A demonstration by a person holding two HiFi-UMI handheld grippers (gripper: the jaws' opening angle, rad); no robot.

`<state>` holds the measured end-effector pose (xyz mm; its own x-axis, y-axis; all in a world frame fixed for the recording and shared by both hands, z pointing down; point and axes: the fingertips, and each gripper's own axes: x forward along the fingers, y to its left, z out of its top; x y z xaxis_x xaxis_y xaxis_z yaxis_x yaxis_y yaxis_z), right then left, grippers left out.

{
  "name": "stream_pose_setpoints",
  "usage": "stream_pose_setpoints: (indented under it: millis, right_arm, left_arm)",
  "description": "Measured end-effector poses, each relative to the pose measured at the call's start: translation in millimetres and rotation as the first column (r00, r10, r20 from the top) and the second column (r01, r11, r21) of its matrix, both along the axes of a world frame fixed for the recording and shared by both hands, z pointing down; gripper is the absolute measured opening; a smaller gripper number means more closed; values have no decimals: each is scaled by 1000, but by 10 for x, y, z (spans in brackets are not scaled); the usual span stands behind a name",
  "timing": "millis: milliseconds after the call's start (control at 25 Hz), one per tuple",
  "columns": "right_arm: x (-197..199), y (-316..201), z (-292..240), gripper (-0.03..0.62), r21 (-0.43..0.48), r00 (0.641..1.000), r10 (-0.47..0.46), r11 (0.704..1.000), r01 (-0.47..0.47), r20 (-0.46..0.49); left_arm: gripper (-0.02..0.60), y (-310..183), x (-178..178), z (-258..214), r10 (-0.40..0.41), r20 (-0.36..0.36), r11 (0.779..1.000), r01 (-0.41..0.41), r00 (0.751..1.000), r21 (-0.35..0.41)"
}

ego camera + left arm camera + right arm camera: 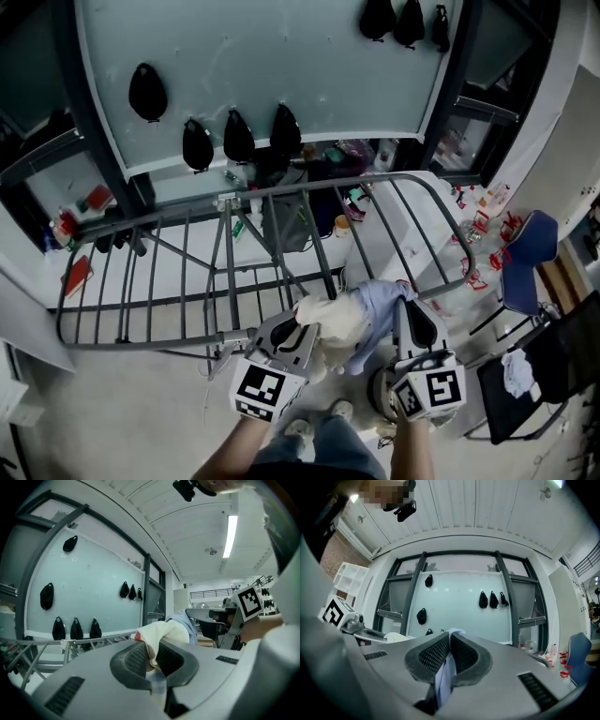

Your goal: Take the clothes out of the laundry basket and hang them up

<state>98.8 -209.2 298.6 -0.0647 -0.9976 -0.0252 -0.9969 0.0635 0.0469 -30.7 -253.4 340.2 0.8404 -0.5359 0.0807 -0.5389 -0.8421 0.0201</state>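
Head view: a cream cloth (326, 317) and a pale blue cloth (380, 302) are seen bunched together between the two grippers, at the near edge of the drying rack (187, 302), toward its right end. Whether they are one garment or two cannot be told, nor whether they touch the rail. The cream cloth is pinched by the left gripper (298, 330), and the pale blue cloth by the right gripper (412, 314).

In the left gripper view, the cream cloth (161, 631) is clamped between the closed jaws of the left gripper (152, 651) and spills over their tips, with the blue cloth (185, 620) just behind it. In the right gripper view, a strip of the pale blue cloth (445, 674) is squeezed between the jaws of the right gripper (450, 644), which are pressed together on it.

Both grippers are held level, side by side, each by a bare forearm. The rack's grey bars are spread out beyond the cloths. Behind the rack, black pouches (239, 136) are hung on a pale glass panel (281, 56). A blue chair (527, 246) is set well apart at the right.
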Motion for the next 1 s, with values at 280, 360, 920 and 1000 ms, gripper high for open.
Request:
stream_pose_setpoints:
  millis: [280,360,920,1000]
  right_arm:
    - [-134,-250,48,15,-9,999,-45,999,45,16]
    - [-89,-351,91,15,-18,999,-49,999,49,13]
    - [454,-1527,276,14,-118,995,-103,988,104,13]
    - [514,-1692,269,14,-119,994,-112,986,113,13]
  left_arm:
    - [31,-250,-126,-24,-65,-7,998,65,998,-7]
    - [31,-331,-109,12,-81,-8,997,81,997,-7]
    - [31,-1360,319,198,-197,16,978,198,980,-59]
    - [31,-1504,366,199,-212,21,975,213,977,-64]
